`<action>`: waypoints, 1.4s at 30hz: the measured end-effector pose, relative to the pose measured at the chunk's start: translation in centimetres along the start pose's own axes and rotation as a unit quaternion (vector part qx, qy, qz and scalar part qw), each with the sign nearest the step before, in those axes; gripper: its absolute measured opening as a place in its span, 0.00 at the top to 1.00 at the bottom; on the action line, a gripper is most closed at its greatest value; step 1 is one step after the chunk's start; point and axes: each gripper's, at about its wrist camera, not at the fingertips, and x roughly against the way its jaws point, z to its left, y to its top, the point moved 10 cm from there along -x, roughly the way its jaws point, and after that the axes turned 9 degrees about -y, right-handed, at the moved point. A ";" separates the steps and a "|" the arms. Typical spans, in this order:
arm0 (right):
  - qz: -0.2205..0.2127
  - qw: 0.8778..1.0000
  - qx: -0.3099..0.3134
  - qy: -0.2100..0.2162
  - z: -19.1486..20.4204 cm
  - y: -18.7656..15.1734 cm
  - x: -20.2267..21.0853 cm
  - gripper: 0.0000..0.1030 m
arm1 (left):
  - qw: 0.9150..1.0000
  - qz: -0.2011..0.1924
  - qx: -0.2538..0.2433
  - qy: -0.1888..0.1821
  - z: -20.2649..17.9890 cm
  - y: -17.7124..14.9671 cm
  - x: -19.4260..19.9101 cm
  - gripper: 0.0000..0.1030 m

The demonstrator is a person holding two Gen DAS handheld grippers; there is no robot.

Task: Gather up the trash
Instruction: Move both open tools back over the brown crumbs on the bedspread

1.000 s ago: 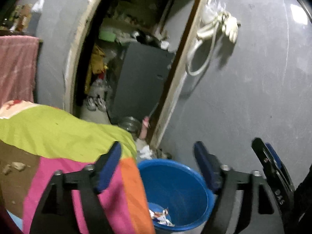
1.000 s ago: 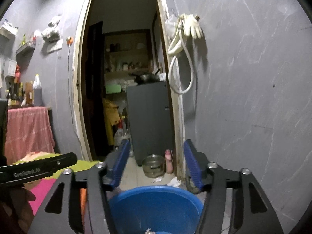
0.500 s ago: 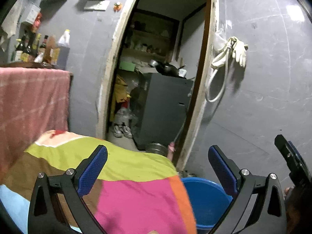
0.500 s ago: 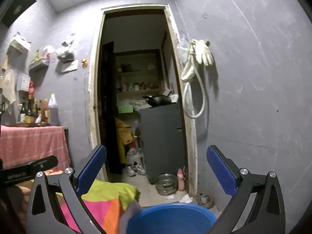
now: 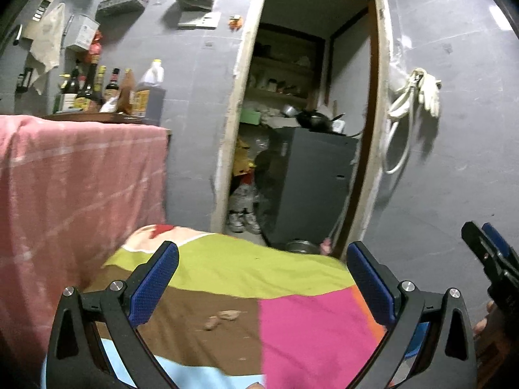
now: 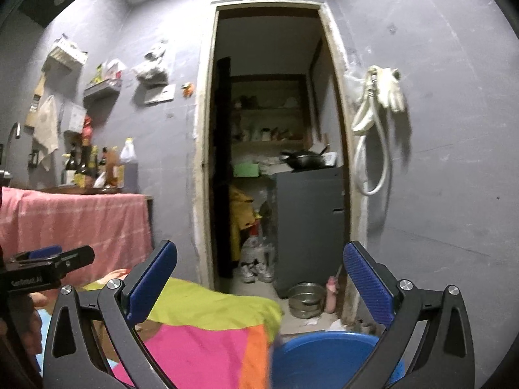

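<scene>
The left hand-held gripper [image 5: 262, 287] stands wide open with nothing between its blue pads, held above a patchwork cloth [image 5: 227, 291] of green, brown and pink that covers what looks like a table. Just ahead of it, on the brown patch, lie a few small pale scraps [image 5: 222, 318] that look like peanut shells or crumbs; they are the only loose trash in sight. The right hand-held gripper [image 6: 259, 287] is also spread open and empty, and it hangs over the rim of a blue bucket [image 6: 324, 353] that sits just beside the edge of the cloth, low at the right. From this view the inside of the bucket is hidden, so what it already holds cannot be told.

Farther out there is a pink towel [image 5: 78, 188] draped over a counter with bottles [image 5: 94, 87] on it, an open doorway [image 6: 272, 149] with a grey cabinet [image 6: 308, 227] and a metal bowl [image 6: 306, 295] on the floor beyond, and a white glove [image 6: 391, 92] hung on the wall.

As I judge it, the job is not finished: the scraps on the cloth are not yet picked up, and neither tool holds anything. What remains is to close on them and drop them in the bucket
</scene>
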 end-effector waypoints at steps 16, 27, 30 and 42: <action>0.087 0.993 0.029 0.075 8.1 -5.7 -3.9 0.00 | 0.994 0.086 0.023 0.061 9.5 -6.9 0.0 0.02; 0.212 0.968 0.055 0.125 11.1 -12.2 -7.3 0.01 | 0.984 0.176 0.014 0.028 9.7 -10.7 -3.0 0.03; 0.238 0.959 0.068 0.141 11.9 -13.6 -8.0 0.11 | 0.980 0.195 0.019 0.011 9.4 -11.3 -4.0 0.15; 0.295 0.933 0.121 0.167 14.2 -17.0 -10.2 0.39 | 0.960 0.276 -0.014 -0.041 7.5 -13.9 -8.7 0.68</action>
